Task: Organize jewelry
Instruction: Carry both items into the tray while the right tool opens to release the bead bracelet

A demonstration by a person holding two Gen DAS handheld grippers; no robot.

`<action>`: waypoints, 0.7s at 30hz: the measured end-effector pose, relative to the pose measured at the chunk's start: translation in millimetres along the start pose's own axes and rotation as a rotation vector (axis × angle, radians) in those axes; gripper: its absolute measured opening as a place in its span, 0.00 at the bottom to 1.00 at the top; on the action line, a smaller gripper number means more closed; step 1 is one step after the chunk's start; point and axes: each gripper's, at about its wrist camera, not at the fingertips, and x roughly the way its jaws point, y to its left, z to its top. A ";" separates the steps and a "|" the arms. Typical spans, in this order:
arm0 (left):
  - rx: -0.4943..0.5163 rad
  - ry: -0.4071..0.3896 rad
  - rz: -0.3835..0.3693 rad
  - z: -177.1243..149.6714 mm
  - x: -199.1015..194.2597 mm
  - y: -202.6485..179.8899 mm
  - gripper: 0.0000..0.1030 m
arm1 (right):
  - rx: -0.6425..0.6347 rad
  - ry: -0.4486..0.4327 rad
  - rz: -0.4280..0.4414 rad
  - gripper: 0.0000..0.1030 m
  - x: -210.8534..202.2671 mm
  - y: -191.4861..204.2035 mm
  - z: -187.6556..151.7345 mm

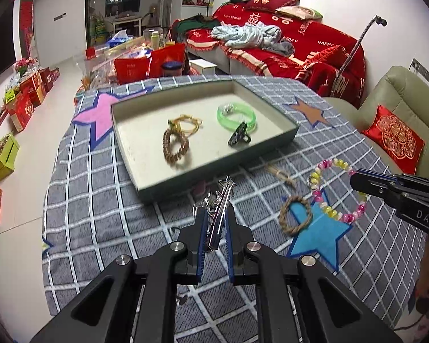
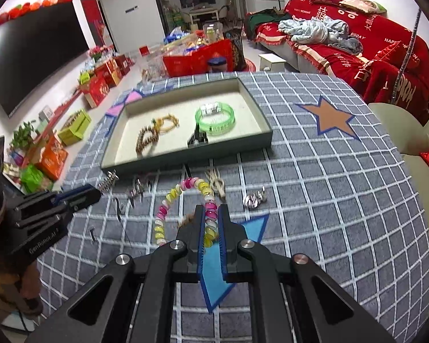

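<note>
**Both grippers pinching jewelry in front of the tray**

The left gripper [image 1: 216,214], marked "GenRobot.AI", pinches a silver star hair clip [image 1: 224,200]. The right gripper [image 2: 211,223], marked "DAS", pinches a beaded bracelet [image 2: 168,208]. Four pieces lie inside the tray [image 1: 214,168]: two brown bracelets, one green bangle [image 1: 236,115], one black clip.

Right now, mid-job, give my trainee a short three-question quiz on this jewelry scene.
1. True or false: the green bangle lies inside the tray.
2. What does the right claw hold? A) the pink and yellow bead bracelet B) a watch C) nothing
3. Fill in: the left claw is shut on a silver ____ with stars.

Key: 1 true; 2 A; 3 hair clip, as far as it can be told.
</note>
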 end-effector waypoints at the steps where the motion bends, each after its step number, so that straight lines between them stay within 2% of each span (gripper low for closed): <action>1: 0.000 -0.007 0.001 4.6 -0.1 -0.2 0.27 | 0.007 -0.005 0.007 0.09 1.2 -1.2 5.7; 9: -0.032 -0.038 0.020 37.1 13.3 10.9 0.27 | 0.073 -0.034 0.054 0.09 21.8 -12.8 48.6; 21: -0.096 -0.041 0.098 89.8 61.9 43.8 0.27 | 0.159 -0.002 0.077 0.09 86.6 -28.4 102.2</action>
